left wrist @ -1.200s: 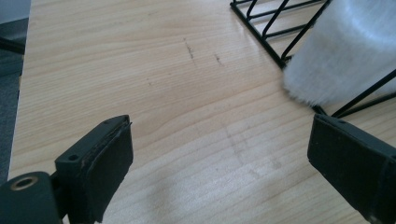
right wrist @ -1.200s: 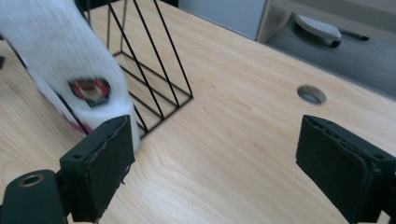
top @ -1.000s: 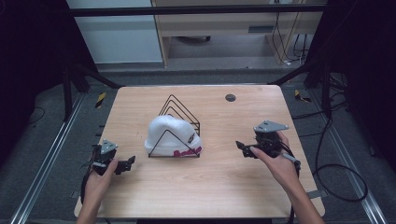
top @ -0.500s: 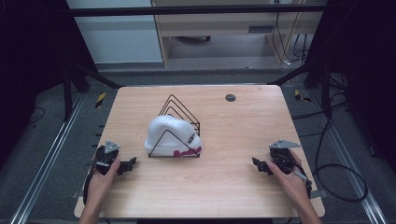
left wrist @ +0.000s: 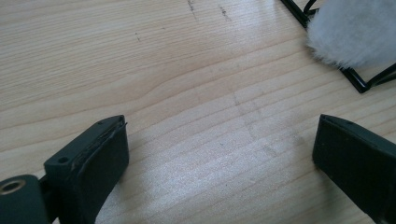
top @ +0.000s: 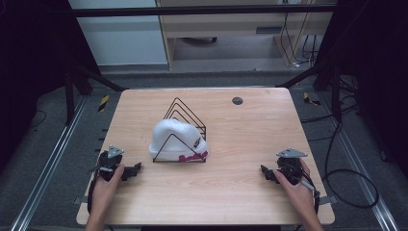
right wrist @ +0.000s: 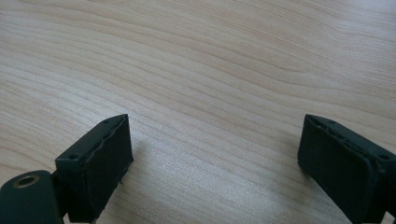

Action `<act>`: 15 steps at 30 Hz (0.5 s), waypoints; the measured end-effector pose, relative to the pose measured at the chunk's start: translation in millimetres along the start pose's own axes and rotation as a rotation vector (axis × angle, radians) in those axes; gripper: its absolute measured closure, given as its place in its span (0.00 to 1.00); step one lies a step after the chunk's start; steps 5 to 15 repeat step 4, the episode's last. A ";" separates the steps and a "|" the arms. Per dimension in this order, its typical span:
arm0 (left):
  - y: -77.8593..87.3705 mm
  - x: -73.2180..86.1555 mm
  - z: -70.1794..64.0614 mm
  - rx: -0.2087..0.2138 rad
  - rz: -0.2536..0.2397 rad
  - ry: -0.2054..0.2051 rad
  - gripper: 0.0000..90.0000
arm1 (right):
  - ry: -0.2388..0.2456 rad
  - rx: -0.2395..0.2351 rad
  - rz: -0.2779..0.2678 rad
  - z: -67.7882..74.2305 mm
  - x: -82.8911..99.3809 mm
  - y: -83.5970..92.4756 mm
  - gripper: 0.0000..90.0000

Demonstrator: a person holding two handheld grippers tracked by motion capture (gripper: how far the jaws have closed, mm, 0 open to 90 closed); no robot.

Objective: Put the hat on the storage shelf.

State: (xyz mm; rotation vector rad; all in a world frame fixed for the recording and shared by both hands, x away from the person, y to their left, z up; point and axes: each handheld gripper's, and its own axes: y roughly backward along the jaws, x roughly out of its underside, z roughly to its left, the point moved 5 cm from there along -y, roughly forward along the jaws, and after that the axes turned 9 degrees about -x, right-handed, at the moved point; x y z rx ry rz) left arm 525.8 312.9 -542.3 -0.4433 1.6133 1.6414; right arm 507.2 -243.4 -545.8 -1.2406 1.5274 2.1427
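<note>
A white fuzzy cap with pink lettering rests inside a black wire rack at the table's middle. My left gripper lies open on the wood at the near left, a short way left of the cap. Its own view has the cap's fluffy edge and a rack wire at the upper right, with bare wood between the jaws. At the near right my right gripper lies open on bare wood, jaws wide apart and holding nothing.
The wooden table has a small dark round disc at its far right. Metal frame rails run along both sides of the table, and cables trail on the floor at the right.
The right gripper has drawn back toward the near right edge and come down onto the table. The left gripper has stayed put.
</note>
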 end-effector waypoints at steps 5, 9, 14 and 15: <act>-1.0 -0.1 0.2 -0.010 0.009 0.009 0.00 | -0.032 0.021 -0.004 2.8 0.3 0.3 0.11; -1.0 -0.1 0.2 -0.010 0.009 0.009 0.00 | -0.032 0.021 -0.004 2.8 0.3 0.3 0.11; -1.0 -0.1 0.2 -0.010 0.009 0.009 0.00 | -0.032 0.021 -0.004 2.8 0.3 0.3 0.11; -1.0 -0.1 0.2 -0.010 0.009 0.009 0.00 | -0.032 0.021 -0.004 2.8 0.3 0.3 0.11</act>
